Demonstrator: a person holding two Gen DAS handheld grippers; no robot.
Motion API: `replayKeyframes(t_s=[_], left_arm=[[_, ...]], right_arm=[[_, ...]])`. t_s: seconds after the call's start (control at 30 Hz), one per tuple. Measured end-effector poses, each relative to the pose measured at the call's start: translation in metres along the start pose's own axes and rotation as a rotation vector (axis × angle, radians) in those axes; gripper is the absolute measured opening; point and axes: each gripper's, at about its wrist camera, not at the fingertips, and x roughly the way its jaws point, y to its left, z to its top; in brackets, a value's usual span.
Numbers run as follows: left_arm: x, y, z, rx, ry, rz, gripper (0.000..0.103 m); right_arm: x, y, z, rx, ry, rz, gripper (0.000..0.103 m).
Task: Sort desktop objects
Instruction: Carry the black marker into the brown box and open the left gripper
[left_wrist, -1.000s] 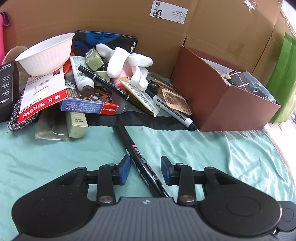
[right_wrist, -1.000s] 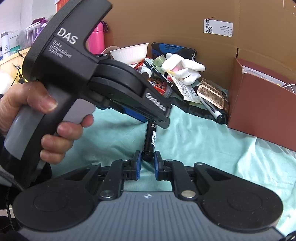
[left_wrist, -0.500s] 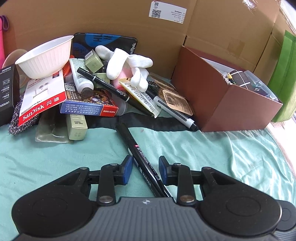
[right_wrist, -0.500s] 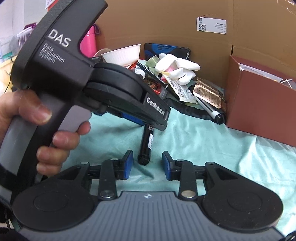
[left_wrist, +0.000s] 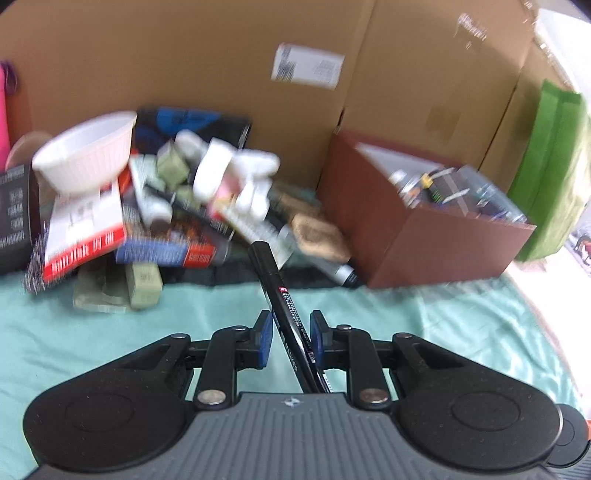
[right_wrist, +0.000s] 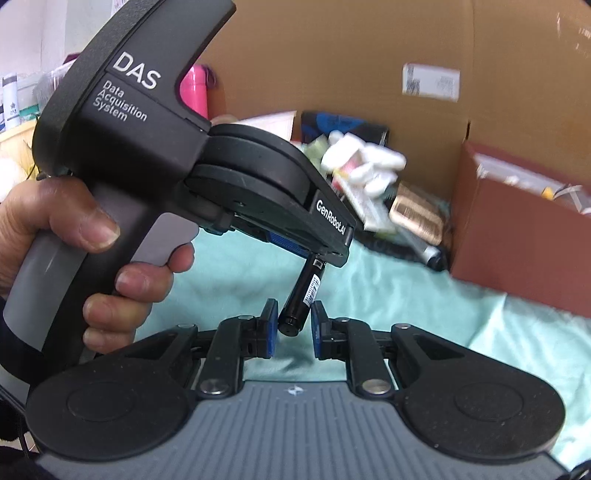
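While the left gripper (left_wrist: 291, 334), closing, seemingly pinches the marker (left_wrist: 284, 306) above the cloth (left_wrist: 92, 332), the right gripper (right_wrist: 293, 332) closes near its end; keep it level toward the box (left_wrist: 436, 240).

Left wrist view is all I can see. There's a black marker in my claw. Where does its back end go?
Observer: The back end of the marker sits between the pads of the right claw, which is closing but not touching it.
Operator: Is it lying on the cloth?
Observer: No, it looks lifted, tilted above the cloth, under the left claw, whose jaws are closing on it.
Operator: Who holds my claw?
Observer: A hand wraps its grey handle.
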Motion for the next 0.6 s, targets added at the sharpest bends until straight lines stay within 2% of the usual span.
replayKeyframes(t_s=[0.17, 0.37, 0.6], left_arm=[[-0.012, -0.020, 0.024, 0.036, -0.065, -0.057, 0.022], [-0.006, -0.053, 0.054, 0.082, -0.114, -0.131, 0.022], [0.026, -0.089, 0.084, 0.078, -0.109, -0.227, 0.022]], right_arm=[[-0.021, -0.012, 0.013, -0.003, -0.092, -0.049, 0.017], [-0.036, -0.039, 0.026, 0.003, -0.166, -0.140, 0.017], [-0.042, -0.088, 0.036, 0.019, -0.206, -0.228, 0.017]])
